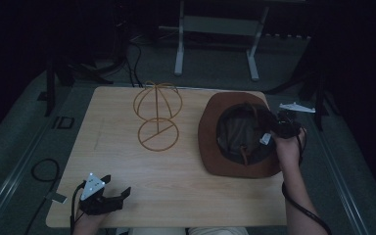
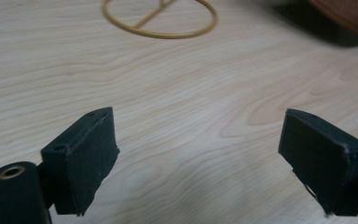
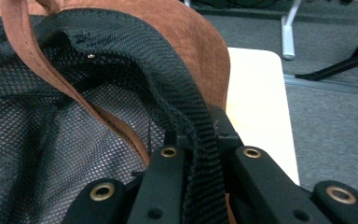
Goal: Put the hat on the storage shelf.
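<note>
A brown suede hat (image 1: 215,127) lies upside down at the right of the wooden table (image 1: 127,161), its black mesh lining (image 1: 240,132) facing up. My right gripper (image 1: 273,123) is shut on the hat's inner black band (image 3: 186,112) at the right side of the crown opening. A brown leather strap (image 3: 32,51) runs across the mesh. A gold wire hat stand (image 1: 157,117) stands at the table's middle back; its base ring (image 2: 161,18) shows in the left gripper view. My left gripper (image 1: 112,193) rests open near the front left edge, with bare wood between its fingers (image 2: 86,158).
A white frame's legs (image 1: 215,44) stand on the grey floor beyond the table. A small white object (image 1: 297,107) lies just off the table's right back corner. A black cable (image 1: 44,171) loops on the floor at left.
</note>
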`<action>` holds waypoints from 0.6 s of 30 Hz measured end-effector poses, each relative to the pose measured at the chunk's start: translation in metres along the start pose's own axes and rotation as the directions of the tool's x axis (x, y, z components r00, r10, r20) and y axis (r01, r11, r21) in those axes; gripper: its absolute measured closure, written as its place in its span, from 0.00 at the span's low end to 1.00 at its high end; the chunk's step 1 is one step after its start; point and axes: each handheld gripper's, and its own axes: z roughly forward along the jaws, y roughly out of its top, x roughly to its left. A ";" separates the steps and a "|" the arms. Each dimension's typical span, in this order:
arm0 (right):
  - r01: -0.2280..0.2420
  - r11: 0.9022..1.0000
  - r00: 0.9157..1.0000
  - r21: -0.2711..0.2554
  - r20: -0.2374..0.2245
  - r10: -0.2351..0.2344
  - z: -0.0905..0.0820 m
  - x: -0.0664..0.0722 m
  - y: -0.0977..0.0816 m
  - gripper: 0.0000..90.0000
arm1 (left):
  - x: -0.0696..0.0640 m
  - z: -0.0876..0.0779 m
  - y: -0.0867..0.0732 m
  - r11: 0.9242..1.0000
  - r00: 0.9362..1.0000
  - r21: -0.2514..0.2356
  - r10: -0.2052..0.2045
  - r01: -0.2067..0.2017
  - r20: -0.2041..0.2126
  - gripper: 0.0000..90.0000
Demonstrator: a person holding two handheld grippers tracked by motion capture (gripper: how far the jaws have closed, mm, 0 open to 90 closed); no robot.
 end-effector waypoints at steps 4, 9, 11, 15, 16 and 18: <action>-0.003 1.000 1.000 -0.019 -0.020 0.003 -0.007 0.004 -0.005 0.95 | -0.010 0.015 0.008 0.999 0.999 0.048 0.019 -0.021 0.033 0.15; 0.004 1.000 1.000 -0.029 -0.023 -0.005 -0.011 0.008 -0.006 0.95 | -0.018 0.032 0.017 0.996 0.998 0.080 0.025 -0.030 0.062 0.15; 0.001 1.000 1.000 -0.026 -0.025 -0.002 -0.013 0.009 -0.007 0.95 | -0.022 0.038 0.021 0.996 0.997 0.084 0.034 -0.040 0.075 0.16; 0.011 1.000 1.000 -0.029 -0.026 -0.012 -0.014 0.011 -0.010 0.95 | -0.031 0.052 0.031 0.995 0.995 0.095 0.035 -0.044 0.095 0.16; 0.010 1.000 1.000 -0.027 -0.024 -0.010 -0.014 0.010 -0.011 0.95 | -0.034 0.056 0.034 0.994 0.993 0.099 0.038 -0.048 0.108 0.16; 0.015 1.000 1.000 -0.024 -0.019 -0.015 -0.014 0.010 -0.012 0.95 | -0.043 0.065 0.044 0.990 0.988 0.115 0.066 -0.082 0.136 0.16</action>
